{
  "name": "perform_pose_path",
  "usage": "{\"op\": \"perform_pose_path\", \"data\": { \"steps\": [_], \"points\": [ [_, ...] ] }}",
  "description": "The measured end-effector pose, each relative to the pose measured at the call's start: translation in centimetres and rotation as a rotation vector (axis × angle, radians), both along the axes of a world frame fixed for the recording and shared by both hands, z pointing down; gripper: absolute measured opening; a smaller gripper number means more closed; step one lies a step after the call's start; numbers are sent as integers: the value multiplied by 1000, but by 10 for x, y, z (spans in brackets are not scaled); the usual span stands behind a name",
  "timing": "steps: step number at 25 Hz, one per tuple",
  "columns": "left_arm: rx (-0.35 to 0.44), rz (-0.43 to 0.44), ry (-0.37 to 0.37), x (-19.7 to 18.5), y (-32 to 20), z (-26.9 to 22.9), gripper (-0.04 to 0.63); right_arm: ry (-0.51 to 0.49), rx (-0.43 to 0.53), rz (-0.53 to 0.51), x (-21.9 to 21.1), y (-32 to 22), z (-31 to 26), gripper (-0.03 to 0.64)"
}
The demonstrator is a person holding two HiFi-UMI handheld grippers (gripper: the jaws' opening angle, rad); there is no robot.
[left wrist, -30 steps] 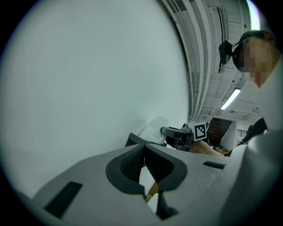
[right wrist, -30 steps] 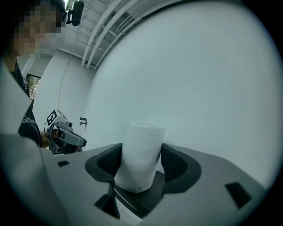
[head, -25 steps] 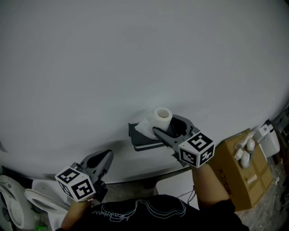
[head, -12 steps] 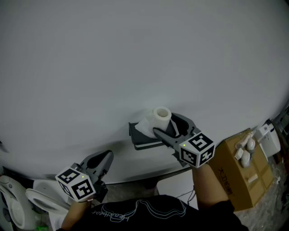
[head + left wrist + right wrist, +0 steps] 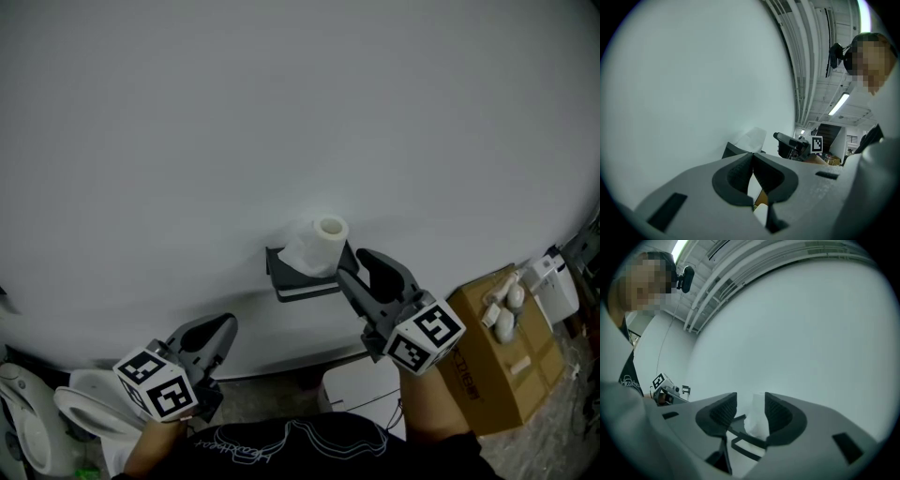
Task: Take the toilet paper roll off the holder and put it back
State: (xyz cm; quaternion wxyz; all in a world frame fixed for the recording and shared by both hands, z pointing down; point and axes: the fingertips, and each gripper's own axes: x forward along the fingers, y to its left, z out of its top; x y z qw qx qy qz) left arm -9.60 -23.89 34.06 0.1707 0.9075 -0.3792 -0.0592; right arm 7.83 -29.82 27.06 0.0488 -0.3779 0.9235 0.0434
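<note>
Toilet paper roll (image 5: pixel 319 246) sat on holder (image 5: pixel 298 286), centre frame, seemingly returned; right gripper (image 5: pixel 354 265) empty, jaws closing; left gripper (image 5: pixel 221 325) shut

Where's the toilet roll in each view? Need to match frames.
Head view: roll at centre, on the holder.
Left gripper view: roll just above the shut jaws.
Right gripper view: roll low centre, beyond the closing jaws' gap.
Shared landmark: the dark holder under it.

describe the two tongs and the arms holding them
The left tongs and right tongs are grey with dark ribbed pads, each carrying a white cube of black square markers. Forearms bare below a dark shirt with pale line print. Right jaws are closing on nothing.
</note>
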Motion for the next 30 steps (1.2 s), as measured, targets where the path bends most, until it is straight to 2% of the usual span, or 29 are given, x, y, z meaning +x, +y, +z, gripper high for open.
{"op": "perform_pose_path", "data": {
  "steps": [3, 9, 14, 21, 30],
  "points": [
    [1, 19, 5, 4, 11, -3, 5, -27, -10, -14, 0, 22, 5, 113],
    [22, 63, 19, 18, 39, -8, 5, -14, -53, -35, -6, 63, 37, 10],
    [24, 111, 33, 24, 54, 3, 5, -24, -143, -77, -18, 87, 71, 5],
    [-34, 98, 38, 19, 71, 30, 5, -35, -251, -110, -28, 117, 113, 6],
    [-64, 89, 43, 13, 93, 45, 5, -27, -281, -154, -41, 145, 130, 5]
  ]
}}
